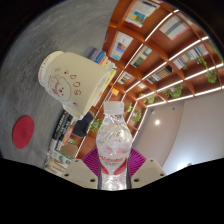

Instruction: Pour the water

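Note:
My gripper (114,165) is shut on a clear plastic water bottle (114,140) with a red and white label. Both magenta pads (93,163) press on its sides. The view is rolled over, so the bottle is tipped sideways with its white-capped neck (115,104) pointing ahead. A cream paper cup (66,77) with red markings and an open mouth lies beyond the bottle's neck, on a grey table (40,45). The bottle mouth is a short way from the cup, not touching it.
A red round lid-like disc (21,129) lies on the grey table near the cup. Orange shelves (140,30) with boxes and plants, and bright strip lights (180,70), fill the far side of the room.

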The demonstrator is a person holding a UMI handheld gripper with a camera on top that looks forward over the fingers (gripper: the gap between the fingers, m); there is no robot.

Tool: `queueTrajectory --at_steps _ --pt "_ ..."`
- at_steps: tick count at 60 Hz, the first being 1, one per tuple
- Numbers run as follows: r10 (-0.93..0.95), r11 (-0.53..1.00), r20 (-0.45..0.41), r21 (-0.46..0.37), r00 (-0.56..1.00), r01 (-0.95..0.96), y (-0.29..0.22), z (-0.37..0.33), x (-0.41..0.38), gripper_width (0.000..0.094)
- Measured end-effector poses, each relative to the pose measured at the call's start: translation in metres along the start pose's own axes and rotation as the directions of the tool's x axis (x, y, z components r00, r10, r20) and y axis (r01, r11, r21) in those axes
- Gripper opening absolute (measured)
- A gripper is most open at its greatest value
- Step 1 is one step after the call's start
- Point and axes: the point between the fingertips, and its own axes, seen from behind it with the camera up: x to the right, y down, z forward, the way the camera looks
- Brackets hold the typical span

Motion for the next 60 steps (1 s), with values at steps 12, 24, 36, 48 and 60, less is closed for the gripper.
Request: queueTrajectory --at_steps 12,24,36,48,60 --pt "-0.179 0.984 0.006 0.011 0.984 0.179 -0.013 0.007 -0.002 0.0355" --pt "-0.128 0.992 0.011 -0.015 0.992 0.129 -0.006 0.006 -0.003 0.0355" --pt "0.331 0.943 0.070 -0.050 0.941 -0.328 0.016 -0.003 -0.009 0.0354" --pt "0.899 0.439 0.080 -0.156 0.431 -0.885 0.032 -0.016 -0.024 0.0357" --pt "0.957 -0.244 0.084 -0.287 -0.278 -0.926 0.041 -0.035 -0.055 0.0381"
